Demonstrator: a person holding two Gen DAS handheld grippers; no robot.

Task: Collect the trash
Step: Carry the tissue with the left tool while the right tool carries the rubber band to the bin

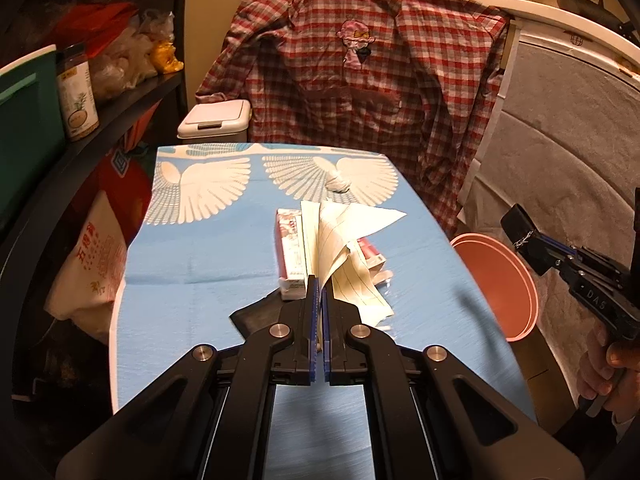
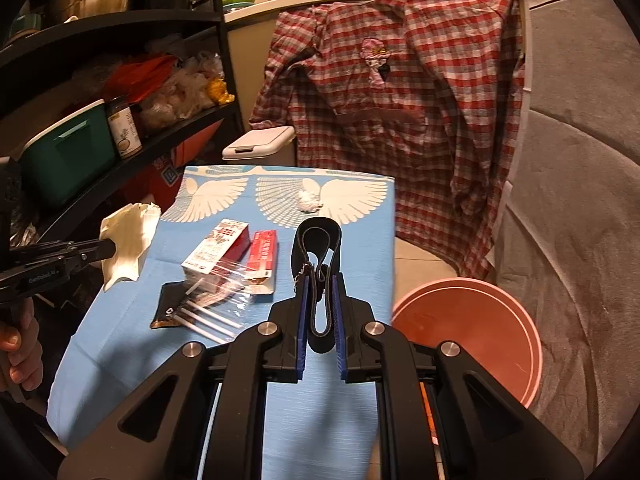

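The left tongs [image 1: 322, 285] are clamped on a sheet of lined paper [image 1: 344, 248], lifted above the blue worktop [image 1: 192, 256]. The right tongs [image 2: 320, 280] pinch a folded black strap [image 2: 319, 240]. On the worktop lie two cartons [image 2: 224, 248], plastic-wrapped straws [image 2: 212, 312] and, toward 12 o'clock, a tissue wad [image 2: 308, 200]. A pink bin [image 2: 472, 332] stands at 3 o'clock of the worktop.

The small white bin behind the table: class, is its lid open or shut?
Shut. The white bin's lid lies flat on its body in both wrist views, no gap showing.
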